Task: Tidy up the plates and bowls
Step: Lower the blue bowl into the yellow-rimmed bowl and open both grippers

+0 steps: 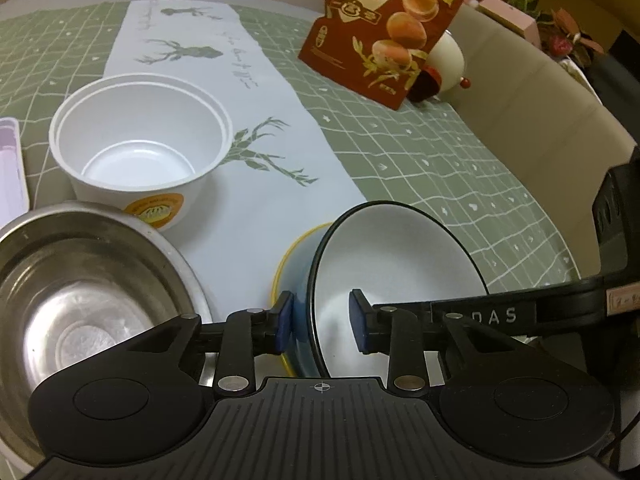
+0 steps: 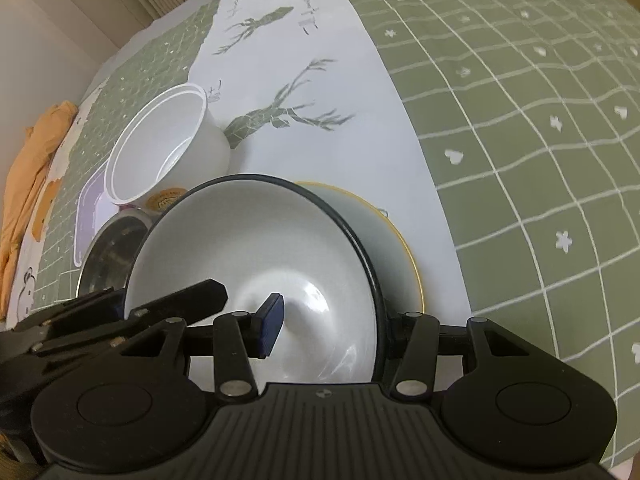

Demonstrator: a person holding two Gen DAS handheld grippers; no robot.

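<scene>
We have the dark-rimmed white bowl (image 2: 256,264) tilted between both tools, above the yellow-rimmed bowl (image 2: 384,240) that rests on the desk (image 2: 520,160).

The left tool (image 1: 320,320) straddles the white bowl's rim, one blue pad outside and one inside, and both pads stand off the wall with a visible gap, so we read it as open and not gripping. The right tool (image 2: 328,328) straddles the opposite rim. Its inner pad sits clear of the surface and its outer pad is hidden, so we cannot tell whether it grips.

If neither tool truly clamps, the smooth glazed wall can slip and drop the white bowl hard onto the yellow-rimmed one, chipping either. A sideways slide could also knock the steel bowl (image 1: 80,300) or the white plastic tub (image 1: 140,140), which stand near on the left.
</scene>
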